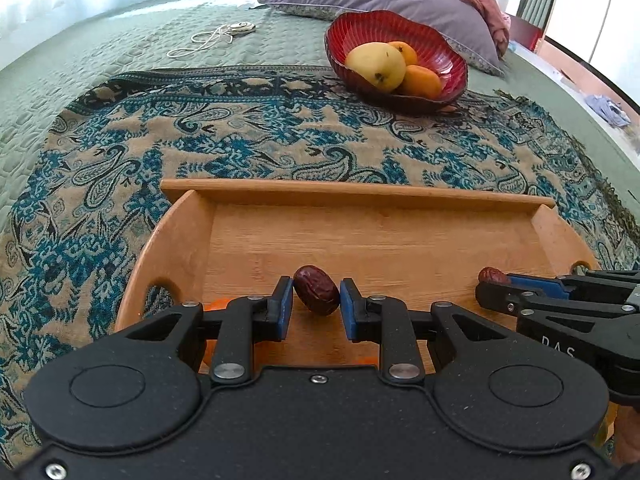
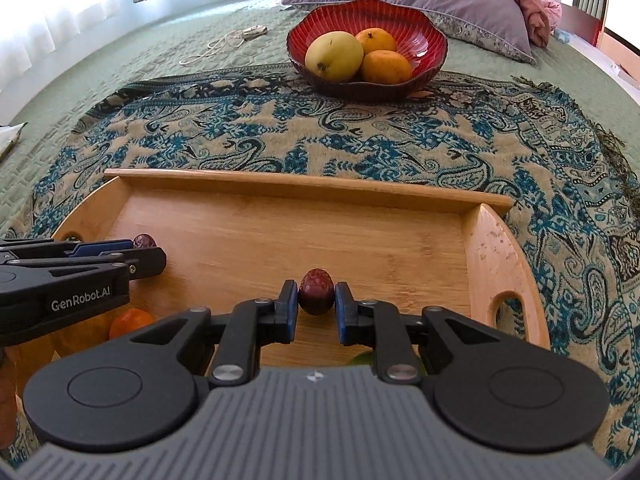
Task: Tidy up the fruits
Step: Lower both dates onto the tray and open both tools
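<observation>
Left gripper [image 1: 316,298] pinching red date [image 1: 317,295]; right gripper [image 2: 316,300] pinching second date [image 2: 315,291], both hovering over wooden tray [image 2: 312,184]. Advising light squeeze, carrying level toward red bowl [image 2: 424,34] holding mangoes [image 2: 334,56].

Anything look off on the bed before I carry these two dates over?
Nothing among the fruit: each claw, left and right, grips one date over the wooden tray. Only a white cord with a small round device lies loose on the green quilt, unrelated.
</observation>
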`<state>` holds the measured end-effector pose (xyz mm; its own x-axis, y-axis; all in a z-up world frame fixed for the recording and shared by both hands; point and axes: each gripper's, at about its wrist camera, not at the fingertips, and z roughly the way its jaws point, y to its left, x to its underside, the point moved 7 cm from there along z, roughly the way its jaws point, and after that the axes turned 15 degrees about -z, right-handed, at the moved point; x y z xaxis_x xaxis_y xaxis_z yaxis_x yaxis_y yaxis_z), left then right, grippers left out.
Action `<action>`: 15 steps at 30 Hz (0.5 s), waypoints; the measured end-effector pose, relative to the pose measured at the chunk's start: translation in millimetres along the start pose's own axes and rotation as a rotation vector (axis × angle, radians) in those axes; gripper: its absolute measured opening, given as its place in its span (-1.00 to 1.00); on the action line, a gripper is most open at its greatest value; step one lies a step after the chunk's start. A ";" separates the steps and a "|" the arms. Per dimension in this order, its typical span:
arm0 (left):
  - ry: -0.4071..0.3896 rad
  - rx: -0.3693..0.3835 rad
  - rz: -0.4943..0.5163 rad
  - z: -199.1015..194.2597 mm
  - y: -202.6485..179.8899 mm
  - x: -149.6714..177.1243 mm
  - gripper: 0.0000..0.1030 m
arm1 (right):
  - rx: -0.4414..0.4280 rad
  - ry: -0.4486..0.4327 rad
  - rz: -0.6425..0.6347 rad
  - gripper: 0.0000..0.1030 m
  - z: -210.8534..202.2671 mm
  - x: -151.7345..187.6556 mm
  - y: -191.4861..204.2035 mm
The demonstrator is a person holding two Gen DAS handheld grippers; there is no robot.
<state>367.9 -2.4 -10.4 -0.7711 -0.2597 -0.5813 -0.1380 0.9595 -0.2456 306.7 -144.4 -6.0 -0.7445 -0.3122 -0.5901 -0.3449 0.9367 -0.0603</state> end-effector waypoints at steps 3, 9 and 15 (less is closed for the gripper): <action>-0.001 -0.001 0.000 1.0 -0.9 0.2 -0.53 | 0.000 -0.001 0.001 -0.54 0.0 0.6 0.4; -0.004 -0.002 0.009 2.7 -3.1 1.7 -0.53 | 0.000 -0.002 0.003 -0.54 -0.1 1.2 0.4; -0.015 -0.001 0.025 -2.1 -3.8 2.7 -0.32 | -0.008 -0.025 0.016 -0.35 -3.3 0.7 0.3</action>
<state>365.1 -6.5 -9.4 -0.7652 -0.2370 -0.5986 -0.1192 0.9658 -0.2301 304.2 -144.8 -3.8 -0.7352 -0.2930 -0.6113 -0.3380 0.9401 -0.0441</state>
